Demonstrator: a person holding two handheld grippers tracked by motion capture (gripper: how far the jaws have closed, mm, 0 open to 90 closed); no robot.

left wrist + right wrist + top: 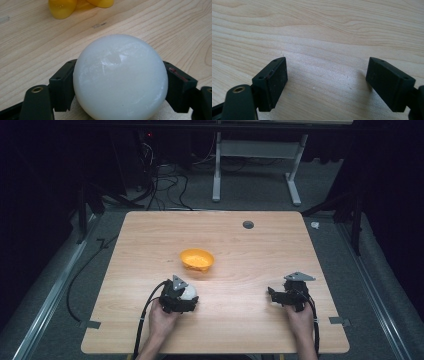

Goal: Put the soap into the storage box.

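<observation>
1. Holding the smooth white translucent ball (120, 77) between its two black jaws, the left gripper (181, 298) sat low over the near-left part of the table, the jaws pressed to the ball's two sides.
2. The shallow orange plastic bowl (197, 259) lay straight ahead of that gripper, farther from the person and slightly toward the table's middle; in the left gripper view its yellow-orange wall (62, 8) showed just past the ball, near but not touching.
3. The ball was round, so no long axis governed the grip; the likely move, as I judged it, was a short carry forward to the bowl.
4. The left gripper was much nearer the bowl than the right gripper (280, 297), which rested at the near-right with jaws spread wide and nothing between them.
5. The light wooden table (260, 250) was flat and bare between ball and bowl.
6. Around it the room was dark, with cables and a white table frame on grey floor beyond.
</observation>
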